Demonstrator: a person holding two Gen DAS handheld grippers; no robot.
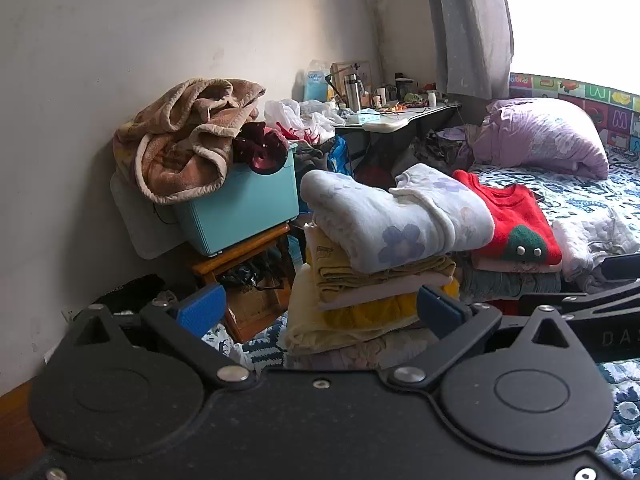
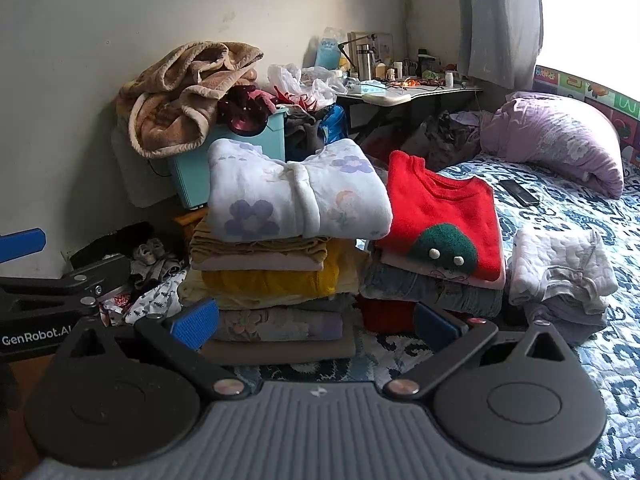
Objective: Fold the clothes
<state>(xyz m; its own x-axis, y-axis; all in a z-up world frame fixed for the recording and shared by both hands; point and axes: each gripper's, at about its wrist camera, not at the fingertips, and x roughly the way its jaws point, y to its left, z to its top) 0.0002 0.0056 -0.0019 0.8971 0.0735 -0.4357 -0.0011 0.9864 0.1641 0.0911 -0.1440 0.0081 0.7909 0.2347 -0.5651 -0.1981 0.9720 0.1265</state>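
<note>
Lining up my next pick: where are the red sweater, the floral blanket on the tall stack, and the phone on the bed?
red sweater [image 2: 448, 208]: right wrist view, on its chest below the collar.
floral blanket [image 2: 280, 196]: right wrist view, middle of the folded top.
phone [image 2: 520, 193]: right wrist view, centre of its dark screen.

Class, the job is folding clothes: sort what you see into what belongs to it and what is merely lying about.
Belongs:
floral garment atop the tall folded stack
red sweater
white folded pile

Lying about:
brown blanket
teal bin
purple pillow
phone
cluttered desk
</note>
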